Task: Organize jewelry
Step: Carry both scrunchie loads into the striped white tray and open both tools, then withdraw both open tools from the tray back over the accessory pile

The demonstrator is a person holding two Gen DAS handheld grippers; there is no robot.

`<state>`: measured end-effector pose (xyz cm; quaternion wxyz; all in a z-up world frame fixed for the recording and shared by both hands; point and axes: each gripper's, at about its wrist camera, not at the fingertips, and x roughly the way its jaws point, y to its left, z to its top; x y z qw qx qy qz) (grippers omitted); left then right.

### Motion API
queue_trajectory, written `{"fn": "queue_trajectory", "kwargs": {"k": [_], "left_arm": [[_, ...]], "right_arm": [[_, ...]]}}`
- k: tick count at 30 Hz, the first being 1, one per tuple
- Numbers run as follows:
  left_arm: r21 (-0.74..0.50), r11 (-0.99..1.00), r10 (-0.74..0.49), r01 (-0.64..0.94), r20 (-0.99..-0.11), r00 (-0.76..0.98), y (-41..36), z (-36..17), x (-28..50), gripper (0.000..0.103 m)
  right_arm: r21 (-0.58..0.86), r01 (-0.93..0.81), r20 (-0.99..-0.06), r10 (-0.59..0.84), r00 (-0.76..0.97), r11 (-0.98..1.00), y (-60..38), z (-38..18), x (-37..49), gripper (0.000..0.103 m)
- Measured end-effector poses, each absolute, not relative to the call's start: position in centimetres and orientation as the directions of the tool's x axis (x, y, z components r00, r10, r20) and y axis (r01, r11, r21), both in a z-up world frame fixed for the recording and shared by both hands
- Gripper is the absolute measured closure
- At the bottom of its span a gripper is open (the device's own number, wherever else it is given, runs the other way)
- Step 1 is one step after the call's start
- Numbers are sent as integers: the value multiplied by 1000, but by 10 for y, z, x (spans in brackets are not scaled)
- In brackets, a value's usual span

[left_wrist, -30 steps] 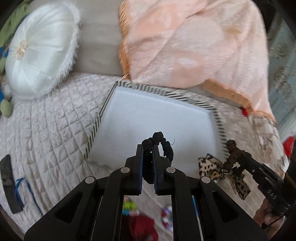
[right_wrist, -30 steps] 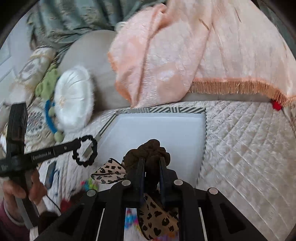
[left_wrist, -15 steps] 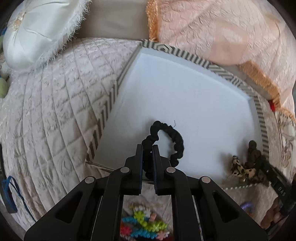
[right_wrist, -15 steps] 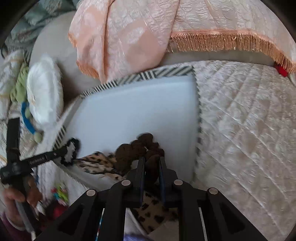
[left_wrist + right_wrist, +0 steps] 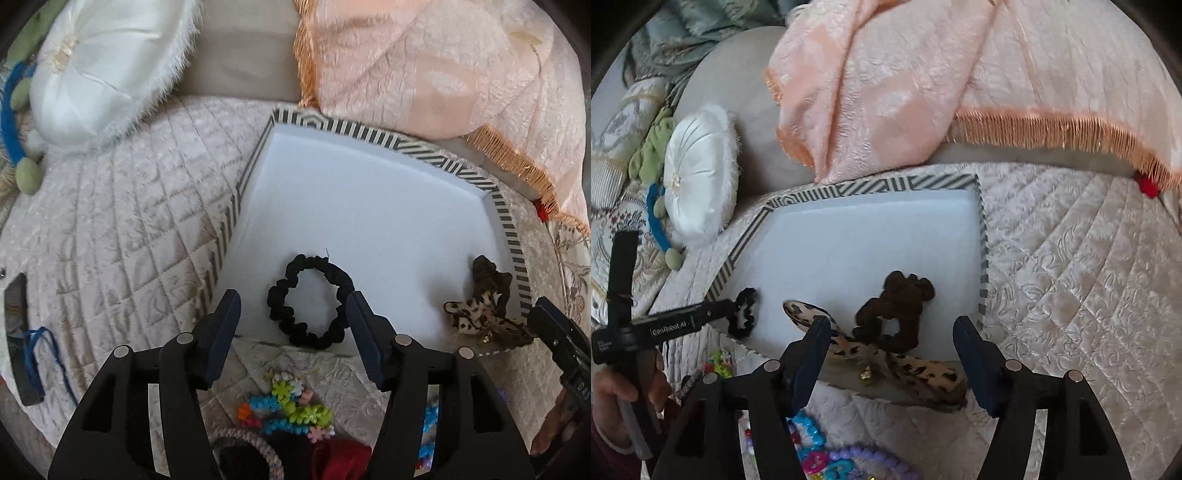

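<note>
Both claws have let go since a moment ago and now stand spread wide. On the striped tray (image 5: 515,243), the black scrunchie (image 5: 310,301) lies at twelve o'clock between the left gripper (image 5: 291,332) fingers (untouched); the brown scrunchie (image 5: 895,310) likewise before the right gripper (image 5: 892,350).

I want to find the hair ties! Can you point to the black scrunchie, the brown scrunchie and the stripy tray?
black scrunchie (image 5: 345,282): left wrist view, on its upper right curve.
brown scrunchie (image 5: 905,291): right wrist view, on its bunched upper part.
stripy tray (image 5: 871,186): right wrist view, on its far striped rim.
</note>
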<state>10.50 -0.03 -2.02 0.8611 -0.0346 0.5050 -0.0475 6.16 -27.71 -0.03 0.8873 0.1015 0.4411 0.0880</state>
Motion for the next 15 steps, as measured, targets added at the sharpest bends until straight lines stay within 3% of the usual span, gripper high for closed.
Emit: {"fn": "queue_trajectory", "kwargs": {"k": [15], "left_arm": [[-31, 999, -51, 44, -785, 617, 2, 18, 24, 43]], "right_arm": [[173, -96, -752, 194, 629, 980, -238, 26, -4, 37]]}}
